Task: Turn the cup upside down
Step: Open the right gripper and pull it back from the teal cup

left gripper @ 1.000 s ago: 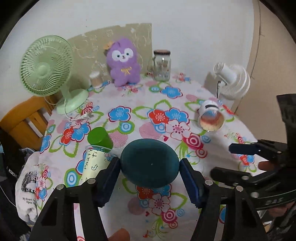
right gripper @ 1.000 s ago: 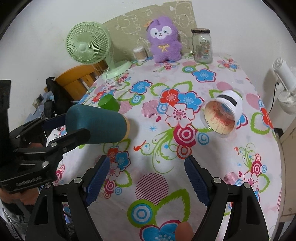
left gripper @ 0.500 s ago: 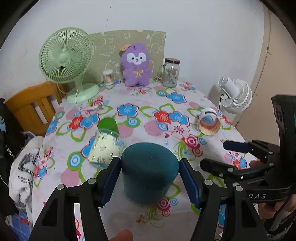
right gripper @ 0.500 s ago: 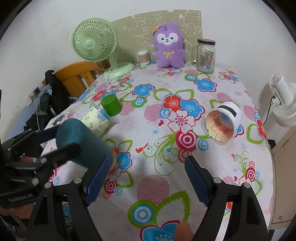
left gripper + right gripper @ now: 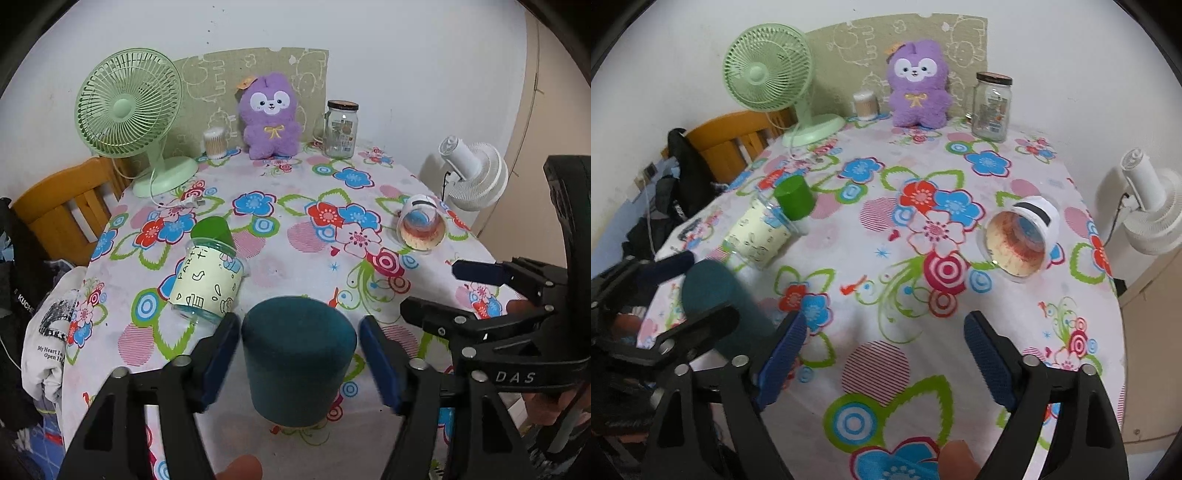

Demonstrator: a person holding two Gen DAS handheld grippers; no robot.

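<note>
A dark teal cup [image 5: 299, 354] stands upside down, base up, near the table's front edge. My left gripper [image 5: 300, 356] has its blue pads on either side of it, with small gaps showing, so it looks open. The teal cup also shows in the right wrist view [image 5: 724, 299], blurred, at the left. My right gripper [image 5: 884, 354] is open and empty over the flowered tablecloth [image 5: 908, 280]; it also shows in the left wrist view [image 5: 476, 291] at the right.
A cream bottle with a green cap [image 5: 208, 273] lies on its side at left. A white cup [image 5: 421, 225] lies on its side at right. A green fan [image 5: 129, 107], purple plush [image 5: 271, 114] and glass jar [image 5: 340, 129] stand at the back.
The teal cup went from lying sideways in the left gripper to base up near the table's front edge. The left gripper's pads have eased apart from it. The right gripper barely moved.
</note>
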